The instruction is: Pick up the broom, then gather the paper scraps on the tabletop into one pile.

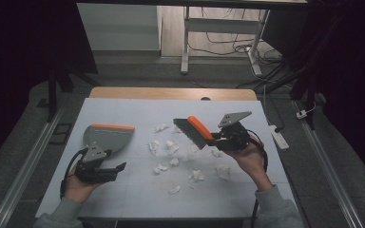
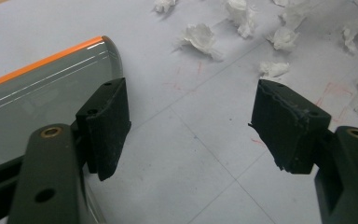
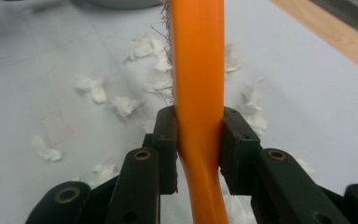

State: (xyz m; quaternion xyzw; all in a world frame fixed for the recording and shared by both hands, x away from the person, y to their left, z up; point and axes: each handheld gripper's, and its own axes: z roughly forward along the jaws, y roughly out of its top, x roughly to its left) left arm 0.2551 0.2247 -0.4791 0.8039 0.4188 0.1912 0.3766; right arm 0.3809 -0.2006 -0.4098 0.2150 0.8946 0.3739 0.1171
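A grey dustpan point(image 1: 105, 137) with an orange front edge lies on the white table top point(image 1: 138, 111) at the left; it is also in the left gripper view point(image 2: 37, 88). My left gripper point(image 1: 116, 168) hovers just in front of it, open, nothing between its jaws point(image 2: 191, 128). My right gripper point(image 1: 217, 139) is shut on the orange handle of a hand brush point(image 1: 195, 130), held above the table with the bristles pointing left and down. The handle point(image 3: 199, 93) sits clamped between both pads. Several crumpled white paper scraps point(image 1: 171, 148) lie scattered mid-table.
A wooden strip point(image 1: 171, 93) runs along the table's far edge. Beyond it stand desk legs and cables on the floor point(image 1: 228, 45). A white power strip point(image 1: 279, 137) lies off the right edge. Metal rails flank the table.
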